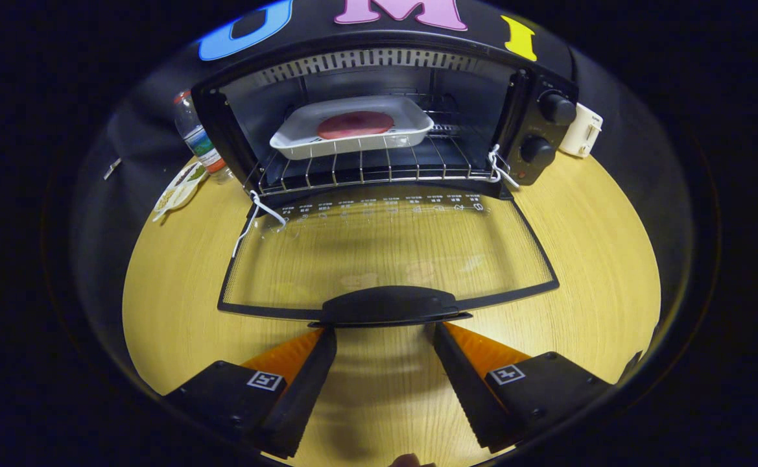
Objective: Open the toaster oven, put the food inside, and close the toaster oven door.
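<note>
With the toaster oven (379,123) open and the white tray (353,133) of food (355,124) already on its wire rack (366,172), only closing remains: the gripper (384,340) is spread empty just below the lowered glass door's (385,253) handle (388,305).

Toaster oven (379,117) open; food (355,124) inside

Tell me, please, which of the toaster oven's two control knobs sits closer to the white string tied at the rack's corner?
The lower knob sits closer: the white string hangs just beside it, whereas the upper knob is farther up the panel.
</note>
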Tool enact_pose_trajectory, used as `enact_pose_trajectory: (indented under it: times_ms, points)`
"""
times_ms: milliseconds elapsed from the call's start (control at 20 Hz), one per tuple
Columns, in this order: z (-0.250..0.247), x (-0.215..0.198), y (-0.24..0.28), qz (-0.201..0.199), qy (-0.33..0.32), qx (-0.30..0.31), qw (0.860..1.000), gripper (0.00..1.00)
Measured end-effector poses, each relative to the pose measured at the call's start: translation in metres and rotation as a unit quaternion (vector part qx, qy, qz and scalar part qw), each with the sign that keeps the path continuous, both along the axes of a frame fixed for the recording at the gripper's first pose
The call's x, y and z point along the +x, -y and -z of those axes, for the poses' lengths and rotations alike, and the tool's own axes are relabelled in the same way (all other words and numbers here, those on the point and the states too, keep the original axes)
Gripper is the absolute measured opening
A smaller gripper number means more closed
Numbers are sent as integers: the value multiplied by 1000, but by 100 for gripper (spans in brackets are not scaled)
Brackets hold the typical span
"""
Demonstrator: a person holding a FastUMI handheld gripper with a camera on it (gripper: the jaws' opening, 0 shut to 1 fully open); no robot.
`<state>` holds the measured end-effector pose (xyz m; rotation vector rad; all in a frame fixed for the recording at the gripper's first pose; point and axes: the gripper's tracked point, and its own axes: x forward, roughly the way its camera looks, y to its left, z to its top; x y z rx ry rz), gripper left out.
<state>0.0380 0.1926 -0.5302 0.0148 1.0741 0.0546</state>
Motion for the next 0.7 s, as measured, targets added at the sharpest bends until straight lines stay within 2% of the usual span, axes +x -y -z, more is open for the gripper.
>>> enact_pose_trajectory:
  times_ms: [300,700]
  points:
    - [-25,-1,0,3,30,21,999,99]
    - [-105,22,-2,9,127,54,990,99]
